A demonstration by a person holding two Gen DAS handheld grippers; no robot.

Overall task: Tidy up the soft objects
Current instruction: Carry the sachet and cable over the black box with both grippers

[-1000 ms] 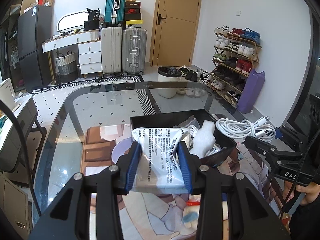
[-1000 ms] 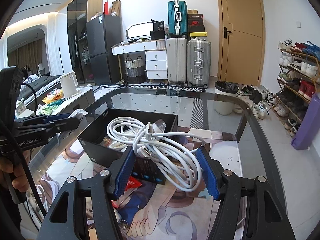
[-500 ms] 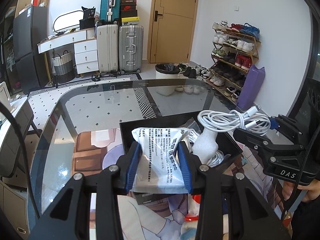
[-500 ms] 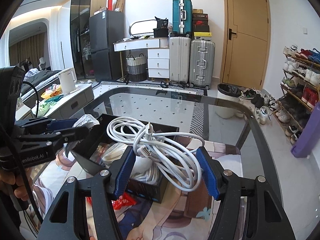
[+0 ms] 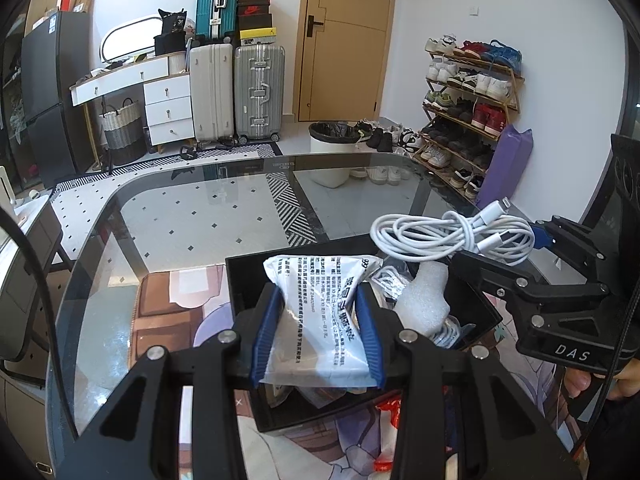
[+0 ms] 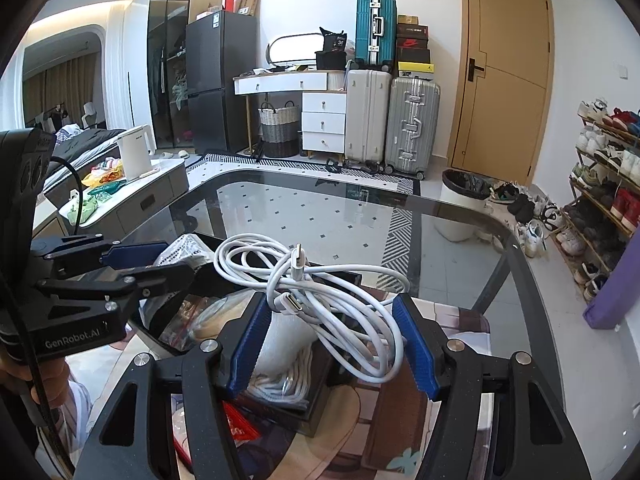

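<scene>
My left gripper [image 5: 318, 332] is shut on a white printed plastic pack [image 5: 320, 316] and holds it over the black box [image 5: 240, 276] on the glass table. My right gripper [image 6: 332, 344] is shut on a coil of white cable [image 6: 320, 292], held above the same box [image 6: 320, 412]; the coil also shows in the left wrist view [image 5: 452, 236]. Inside the box lie a white foam piece [image 5: 424, 300] and more coiled cable [image 6: 284, 380]. The left gripper shows at the left of the right wrist view [image 6: 136, 260].
The box stands on a printed mat [image 5: 168, 312] on the glass table [image 5: 192, 220]. A red wrapper [image 6: 240, 428] lies beside the box. A side cabinet with a white kettle [image 6: 134, 152] stands left; a shoe rack [image 5: 468, 92] and a bin [image 5: 332, 152] stand beyond.
Both grippers have moved in over the box with their loads. The cable coil now hangs above the box's right part and the pack sits over its middle.
</scene>
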